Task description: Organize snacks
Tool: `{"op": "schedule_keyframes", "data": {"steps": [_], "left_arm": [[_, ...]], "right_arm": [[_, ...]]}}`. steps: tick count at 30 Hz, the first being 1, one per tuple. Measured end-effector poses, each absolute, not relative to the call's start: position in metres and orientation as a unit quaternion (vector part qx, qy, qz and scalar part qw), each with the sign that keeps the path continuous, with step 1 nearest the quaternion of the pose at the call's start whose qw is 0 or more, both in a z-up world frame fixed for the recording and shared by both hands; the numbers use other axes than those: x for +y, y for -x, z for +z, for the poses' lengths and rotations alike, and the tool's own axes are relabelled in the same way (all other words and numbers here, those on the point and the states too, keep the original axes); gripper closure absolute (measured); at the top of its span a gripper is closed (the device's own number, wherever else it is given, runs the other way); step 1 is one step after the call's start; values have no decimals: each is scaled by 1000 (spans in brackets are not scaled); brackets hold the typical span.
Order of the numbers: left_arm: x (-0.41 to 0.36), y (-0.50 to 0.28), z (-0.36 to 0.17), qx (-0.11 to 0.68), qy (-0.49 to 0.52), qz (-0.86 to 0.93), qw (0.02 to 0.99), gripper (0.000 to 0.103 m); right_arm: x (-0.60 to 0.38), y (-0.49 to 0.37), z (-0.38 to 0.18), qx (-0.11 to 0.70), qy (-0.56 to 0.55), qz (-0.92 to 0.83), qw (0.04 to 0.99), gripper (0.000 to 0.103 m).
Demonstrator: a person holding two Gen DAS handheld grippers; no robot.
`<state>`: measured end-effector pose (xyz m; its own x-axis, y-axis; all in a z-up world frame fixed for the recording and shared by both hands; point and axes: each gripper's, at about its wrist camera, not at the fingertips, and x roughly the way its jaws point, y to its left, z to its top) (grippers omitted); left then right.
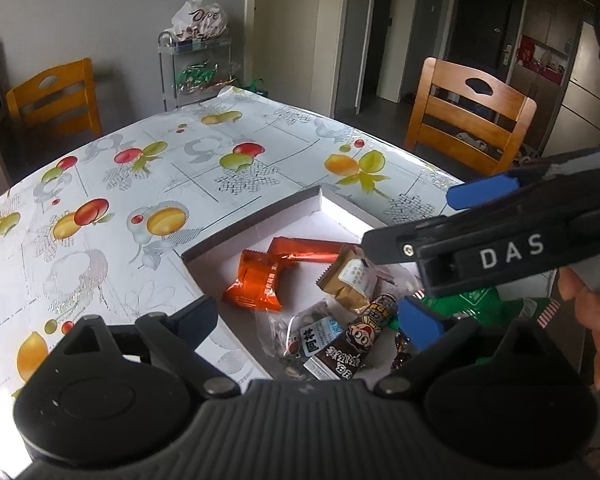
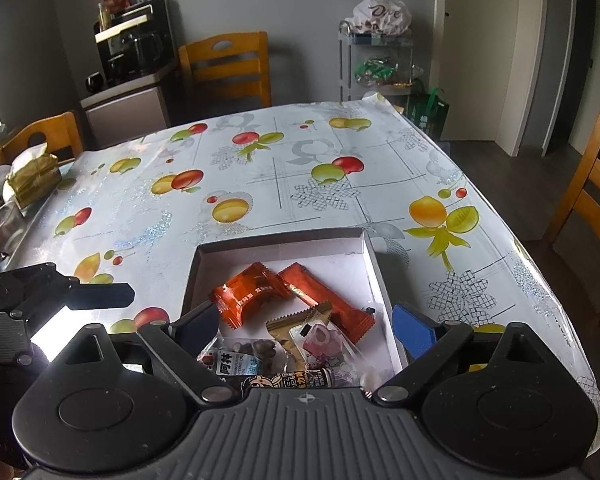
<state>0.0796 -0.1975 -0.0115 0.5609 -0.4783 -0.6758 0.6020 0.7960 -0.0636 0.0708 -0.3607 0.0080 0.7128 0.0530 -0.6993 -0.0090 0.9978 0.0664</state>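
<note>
A shallow white cardboard box [image 1: 260, 222] [image 2: 374, 264] lies on the fruit-print table and holds snacks: two orange packets [image 1: 258, 282] [image 2: 250, 294], a tan biscuit packet [image 1: 350, 278] [image 2: 296, 328], a clear nut packet [image 1: 300, 334] [image 2: 240, 354], a dark chocolate tube [image 1: 356, 338] [image 2: 296, 379] and a green bag [image 1: 480, 300]. My left gripper [image 1: 312, 318] is open and empty above the box's near edge. My right gripper [image 2: 308, 324] is open and empty over the box; in the left wrist view it [image 1: 412, 216] reaches in from the right.
Wooden chairs [image 1: 468, 116] [image 2: 228, 66] stand around the table. A metal cart [image 1: 196, 68] [image 2: 380, 60] with bags stands behind it. A tissue box [image 2: 32, 178] and clutter sit at the table's left edge. A counter with a coffee machine [image 2: 134, 44] is at the back left.
</note>
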Motion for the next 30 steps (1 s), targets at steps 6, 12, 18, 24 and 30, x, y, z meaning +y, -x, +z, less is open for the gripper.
{"op": "schedule_keyframes", "data": {"steps": [6, 12, 18, 24, 30], "left_arm": [[-197, -77, -10, 353, -90, -311, 878, 5], [-198, -74, -9, 349, -97, -317, 877, 5], [-200, -70, -9, 343, -101, -323, 876, 5], [-202, -66, -7, 336, -106, -325, 877, 5], [-203, -62, -5, 324, -110, -322, 883, 5]], "right_arm": [[-357, -68, 10, 377, -27, 15, 926, 9], [-356, -65, 10, 376, -29, 11, 926, 8], [-357, -62, 10, 376, -30, 9, 926, 7], [-358, -57, 11, 374, -33, 6, 927, 7], [-361, -54, 12, 371, -34, 3, 928, 7]]}}
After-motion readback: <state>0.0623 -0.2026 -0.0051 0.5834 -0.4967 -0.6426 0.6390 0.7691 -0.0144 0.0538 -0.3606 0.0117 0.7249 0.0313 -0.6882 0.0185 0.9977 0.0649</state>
